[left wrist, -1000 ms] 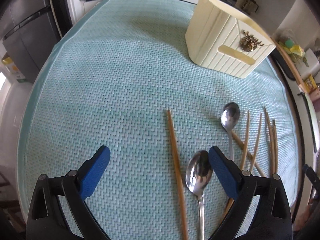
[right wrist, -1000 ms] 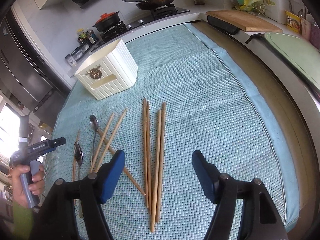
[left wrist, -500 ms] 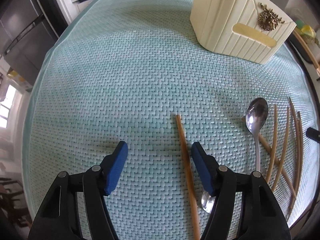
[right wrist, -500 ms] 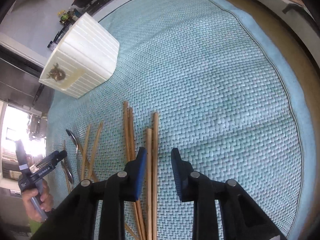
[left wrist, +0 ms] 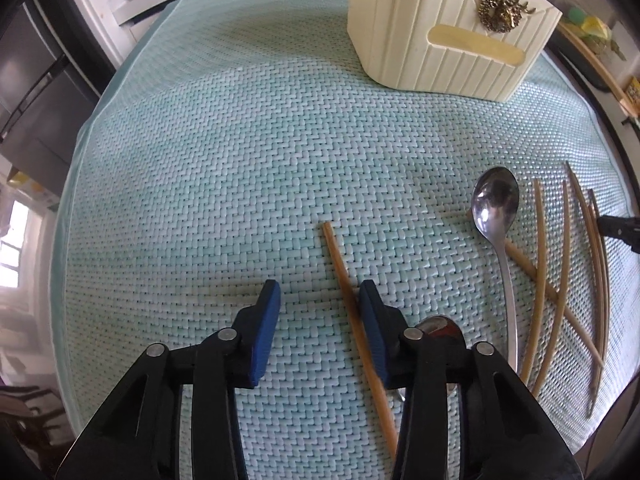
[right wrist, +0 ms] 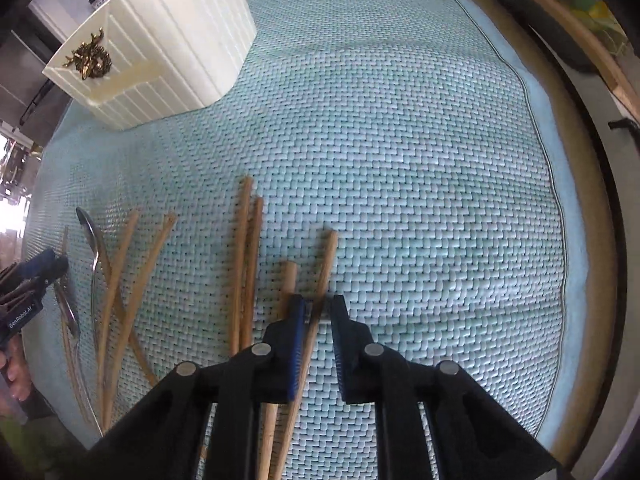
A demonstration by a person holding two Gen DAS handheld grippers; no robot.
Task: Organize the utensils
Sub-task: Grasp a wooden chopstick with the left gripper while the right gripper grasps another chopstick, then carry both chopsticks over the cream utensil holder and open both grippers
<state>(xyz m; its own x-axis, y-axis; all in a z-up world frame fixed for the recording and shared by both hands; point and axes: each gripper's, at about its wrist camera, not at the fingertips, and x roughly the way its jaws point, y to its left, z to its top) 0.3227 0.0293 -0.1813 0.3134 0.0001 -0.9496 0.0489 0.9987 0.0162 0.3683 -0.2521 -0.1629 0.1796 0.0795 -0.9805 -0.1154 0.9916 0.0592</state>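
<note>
Left wrist view shows the big blue-green woven mat (left wrist: 240, 152) that covers most of the counter, with a dark fridge (left wrist: 36, 92) off to one side. At the far end of the mat stands the cream utensil box (left wrist: 440, 32) with a little gold deer badge on its front. On the right wrist view the same mat (right wrist: 420, 160) runs up to a brown counter edge (right wrist: 592, 208), and the box (right wrist: 168, 40) sits at the far left. My left claw (left wrist: 320, 304) is low over the mat, with its blue pads partly open and nothing held between them. One chopstick (left wrist: 344, 280) lies in the gap, right next to the right pad; I cannot tell if they touch. A shiny spoon (left wrist: 496, 208) lies to the right of it, across another stick, and more chopsticks (left wrist: 564, 264) fan out past it. A second spoon bowl (left wrist: 438, 326) peeks from behind my claw. My right claw (right wrist: 318, 312) is low too, its pads almost closed around one chopstick (right wrist: 326, 264). I cannot tell if they are pinching it yet. Another stick (right wrist: 288, 280) lies just left of the left pad, and a pair (right wrist: 246, 256) lies further left.
</note>
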